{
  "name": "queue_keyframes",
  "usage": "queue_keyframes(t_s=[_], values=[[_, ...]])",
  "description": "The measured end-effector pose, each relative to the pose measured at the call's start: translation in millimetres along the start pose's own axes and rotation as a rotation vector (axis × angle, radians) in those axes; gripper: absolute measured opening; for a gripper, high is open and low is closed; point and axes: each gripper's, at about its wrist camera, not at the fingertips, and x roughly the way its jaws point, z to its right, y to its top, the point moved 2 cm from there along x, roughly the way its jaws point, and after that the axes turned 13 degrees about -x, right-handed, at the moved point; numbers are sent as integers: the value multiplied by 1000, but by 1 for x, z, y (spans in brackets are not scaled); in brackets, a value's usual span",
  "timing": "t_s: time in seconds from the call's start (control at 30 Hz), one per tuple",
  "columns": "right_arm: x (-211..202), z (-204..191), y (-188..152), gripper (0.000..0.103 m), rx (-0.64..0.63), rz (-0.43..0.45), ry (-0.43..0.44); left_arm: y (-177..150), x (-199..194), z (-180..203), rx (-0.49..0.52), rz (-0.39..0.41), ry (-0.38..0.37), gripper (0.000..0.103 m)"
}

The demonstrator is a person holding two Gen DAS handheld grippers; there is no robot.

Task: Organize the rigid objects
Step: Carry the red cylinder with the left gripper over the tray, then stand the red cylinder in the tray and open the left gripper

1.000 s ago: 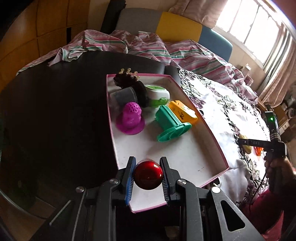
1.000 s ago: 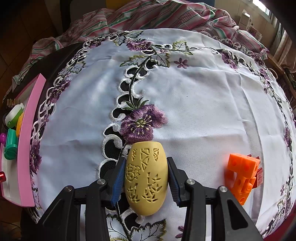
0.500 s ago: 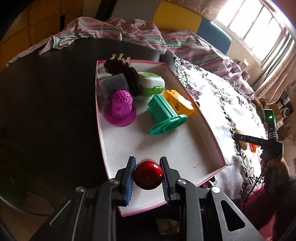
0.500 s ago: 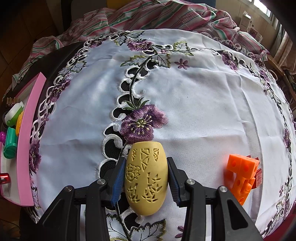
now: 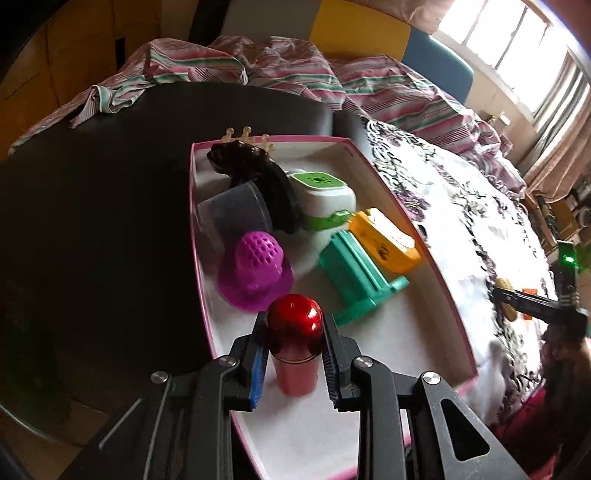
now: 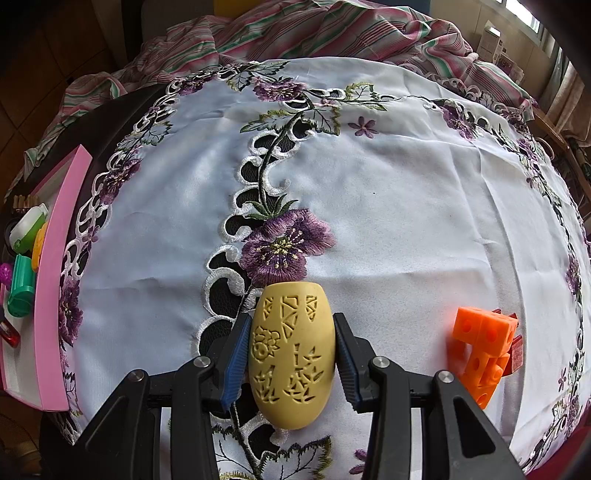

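My left gripper (image 5: pixel 294 354) is shut on a small red bottle with a round shiny cap (image 5: pixel 294 319), held over the near part of the pink-rimmed white tray (image 5: pixel 417 354). The bottle's clear red body points down toward the tray floor. My right gripper (image 6: pixel 290 354) is shut on a yellow carved egg-shaped object (image 6: pixel 291 354) resting on the white embroidered tablecloth (image 6: pixel 406 221). An orange block cluster (image 6: pixel 484 347) lies on the cloth to its right.
In the tray lie a magenta perforated cap (image 5: pixel 255 273), green spool (image 5: pixel 358 280), orange case (image 5: pixel 384 242), white-green box (image 5: pixel 321 199), grey cup (image 5: pixel 234 214) and dark hair clip (image 5: pixel 243 158). The tray's pink wall (image 6: pixel 51 280) shows left of the cloth. Striped bedding (image 6: pixel 314 29) lies behind.
My left gripper has moved forward over the tray and tipped, so the red bottle's body now shows below its cap. The right gripper has held still on the yellow egg.
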Motion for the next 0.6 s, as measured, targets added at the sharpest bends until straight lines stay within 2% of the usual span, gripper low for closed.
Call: queue_keyframes(t_s=[0.27, 0.43, 0.6], values=[[0, 0, 0, 43, -1, 0, 0, 6, 21, -3, -7, -15, 26, 27], [0, 0, 0, 43, -6, -1, -4, -6, 20, 0, 30, -32, 33, 27], [0, 0, 0, 43, -8, -1, -4, -18, 18, -2, 13, -34, 61, 29]])
